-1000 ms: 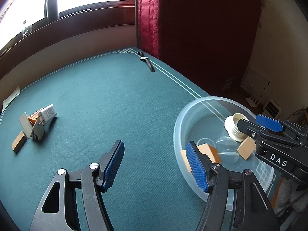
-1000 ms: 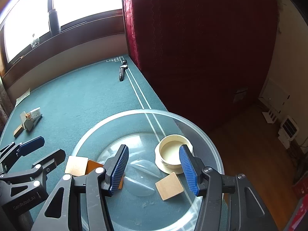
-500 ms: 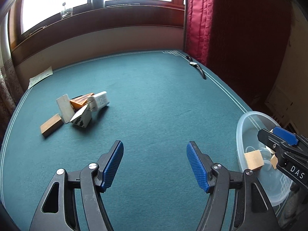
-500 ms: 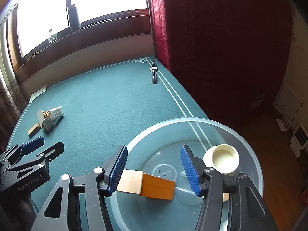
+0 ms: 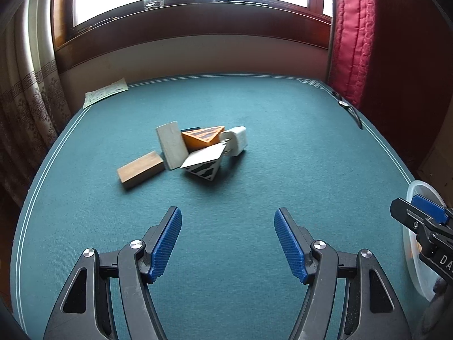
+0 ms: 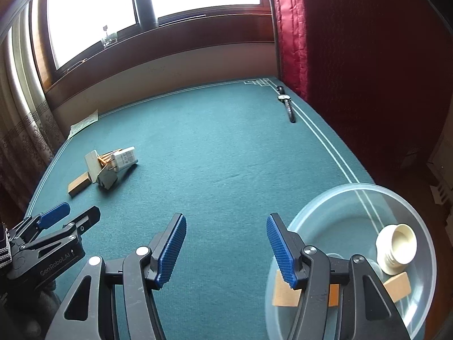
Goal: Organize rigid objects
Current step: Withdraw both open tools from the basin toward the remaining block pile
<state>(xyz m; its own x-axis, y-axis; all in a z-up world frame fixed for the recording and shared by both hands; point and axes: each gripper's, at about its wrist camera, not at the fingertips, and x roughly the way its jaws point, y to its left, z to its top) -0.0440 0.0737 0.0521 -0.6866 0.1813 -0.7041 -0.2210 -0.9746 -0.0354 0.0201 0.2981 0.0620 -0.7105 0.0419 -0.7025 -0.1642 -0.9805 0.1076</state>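
Both your left claw (image 5: 228, 240) and right claw (image 6: 226, 248), whose jaws are opening, hold nothing, so take the light, stiff brown wooden block (image 5: 140, 169), lying at the pile's near-left edge on the green bench (image 5: 283, 155), across its flat sides.

Landmark: bowl (image 6: 351, 192), desk's (image 6: 226, 155) near right edge | in it: cup (image 6: 396, 243), blocks (image 6: 397, 283) | far left: block pile (image 6: 104, 167) | behind: watch (image 6: 287, 103)
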